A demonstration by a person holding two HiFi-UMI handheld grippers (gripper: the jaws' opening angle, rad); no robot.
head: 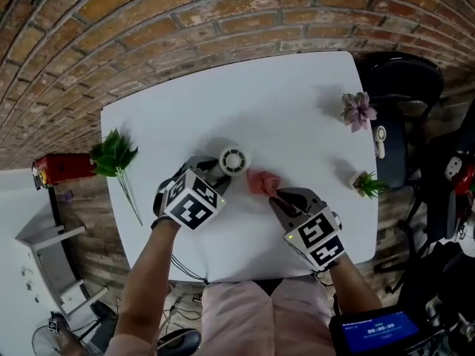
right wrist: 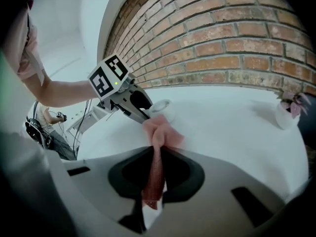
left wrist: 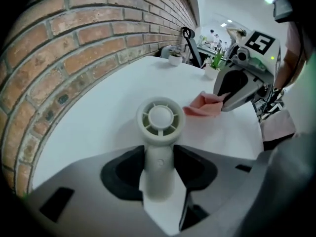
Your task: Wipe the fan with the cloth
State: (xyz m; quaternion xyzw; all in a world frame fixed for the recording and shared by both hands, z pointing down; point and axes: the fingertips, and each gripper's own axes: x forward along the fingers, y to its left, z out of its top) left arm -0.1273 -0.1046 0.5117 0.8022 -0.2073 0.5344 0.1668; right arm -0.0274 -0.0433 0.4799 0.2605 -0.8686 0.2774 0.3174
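Note:
A small white handheld fan [head: 234, 161] lies on the white table [head: 297, 102], its round grille [left wrist: 160, 117] pointing away from my left gripper [left wrist: 159, 164]. Both dark pads of that gripper sit against the fan's handle [left wrist: 159, 181], so it is shut on the fan. A pink cloth [head: 263, 182] hangs bunched from my right gripper [head: 278, 199], just right of the fan. In the right gripper view the cloth [right wrist: 159, 132] is pinched between the shut jaws of the right gripper [right wrist: 155, 169], with the fan [right wrist: 160, 106] just beyond it.
A leafy green sprig [head: 113, 154] lies at the table's left edge. A pink succulent [head: 358, 110] and a small green plant [head: 367, 185] stand near the right edge. A black chair [head: 401, 87] is beyond that side; the brick wall [head: 185, 13] runs behind.

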